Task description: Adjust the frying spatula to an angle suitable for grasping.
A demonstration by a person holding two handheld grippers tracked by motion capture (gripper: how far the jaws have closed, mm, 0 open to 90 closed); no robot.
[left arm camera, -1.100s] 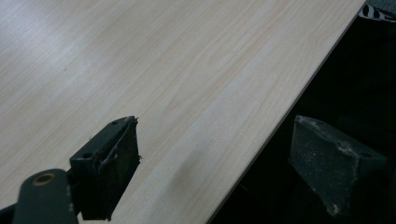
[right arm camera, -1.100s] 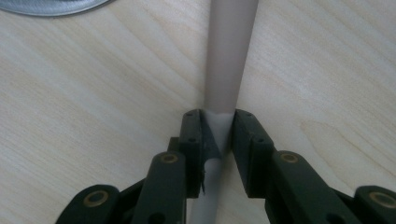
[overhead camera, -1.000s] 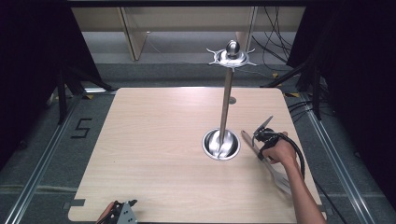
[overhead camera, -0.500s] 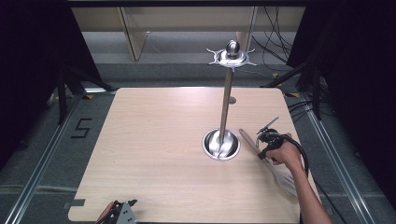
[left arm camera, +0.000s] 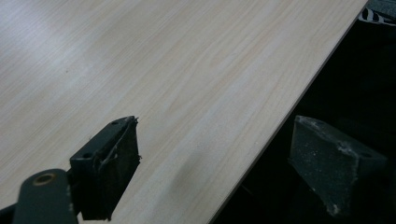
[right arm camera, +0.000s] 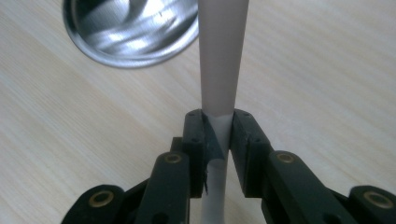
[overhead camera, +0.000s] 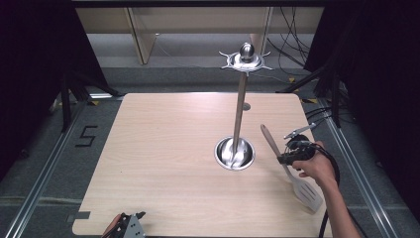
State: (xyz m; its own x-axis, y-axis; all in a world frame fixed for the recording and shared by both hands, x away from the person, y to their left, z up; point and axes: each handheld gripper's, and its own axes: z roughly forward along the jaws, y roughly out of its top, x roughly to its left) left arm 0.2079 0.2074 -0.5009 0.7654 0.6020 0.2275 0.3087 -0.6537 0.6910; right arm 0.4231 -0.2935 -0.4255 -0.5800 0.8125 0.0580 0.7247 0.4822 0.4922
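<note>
- Pale wood-grain table [overhead camera: 163,163] carries a polished steel stand base [overhead camera: 235,153] right of centre; a slim upright pole [overhead camera: 239,111] rises from it to a spiked metal top with a ball [overhead camera: 246,56].
- Right gripper [overhead camera: 287,159], seen in the high view just right of the base, is clenched on the spatula [overhead camera: 289,171] at the neck where handle meets blade.
- Spatula lies on a slant: wooden handle end [overhead camera: 266,133] points up-left toward the pole; the white slotted blade [overhead camera: 306,193] hangs toward the near right table edge.
- Right gripper view: both pads [right arm camera: 200,135] press the pale shaft [right arm camera: 219,60] from either side; the shaft runs straight away from the camera, and the steel base [right arm camera: 130,32] sits beyond, upper left, apart from the shaft tip.
- Whether the blade touches the table cannot be told.
- Right hand [overhead camera: 317,168] wraps the gripper body; cable [overhead camera: 332,163] loops behind it.
- Left gripper [overhead camera: 130,224] sits at the near table edge, well apart from the spatula.
- Left gripper view: jaws spread wide, nothing between them; one pad [left arm camera: 112,168] over the wood, the other [left arm camera: 331,163] past the table edge.
</note>
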